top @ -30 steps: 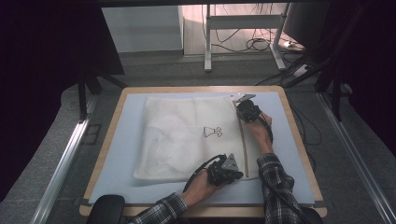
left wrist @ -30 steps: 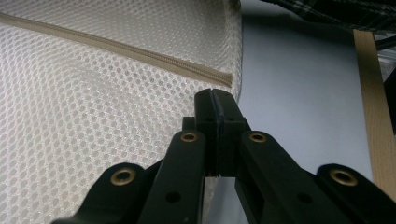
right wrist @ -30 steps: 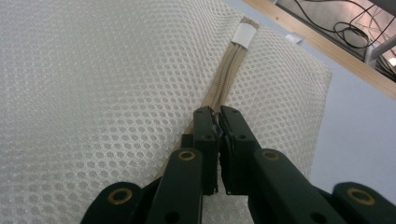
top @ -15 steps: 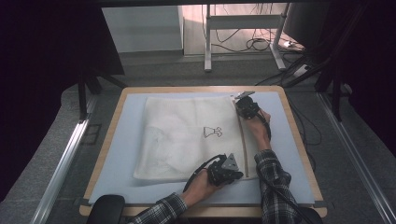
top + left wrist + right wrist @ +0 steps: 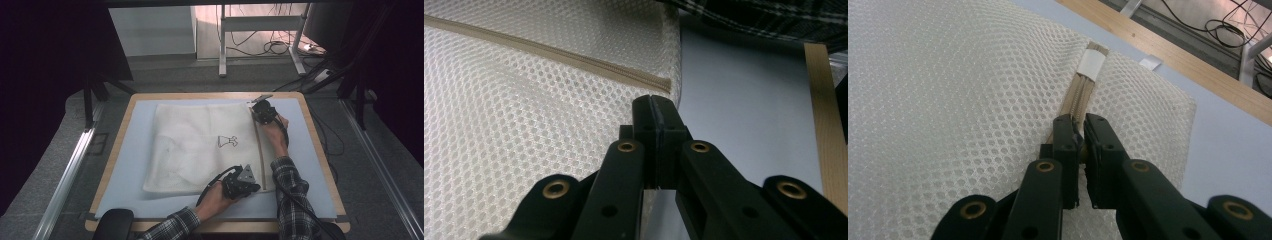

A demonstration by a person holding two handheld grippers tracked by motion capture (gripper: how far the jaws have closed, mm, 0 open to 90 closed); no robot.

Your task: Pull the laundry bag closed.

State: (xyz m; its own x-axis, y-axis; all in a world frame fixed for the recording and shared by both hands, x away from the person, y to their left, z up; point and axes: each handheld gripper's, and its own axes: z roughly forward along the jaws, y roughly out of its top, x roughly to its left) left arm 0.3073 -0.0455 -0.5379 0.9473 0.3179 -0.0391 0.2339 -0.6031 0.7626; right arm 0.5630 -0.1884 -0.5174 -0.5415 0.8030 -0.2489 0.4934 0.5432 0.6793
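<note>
The mesh bag (image 5: 205,147) lies flat on the bench (image 5: 125,150), its near corner clamped by the left gripper (image 5: 655,107) as an anchor while the right gripper (image 5: 1079,131) pinches the zip pull (image 5: 1078,135) at the far end.

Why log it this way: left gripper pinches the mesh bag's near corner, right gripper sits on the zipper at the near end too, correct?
Not quite. The right gripper sits on the zipper at the far end of the mesh bag, as the high view shows. The left gripper does pinch the near corner.
</note>
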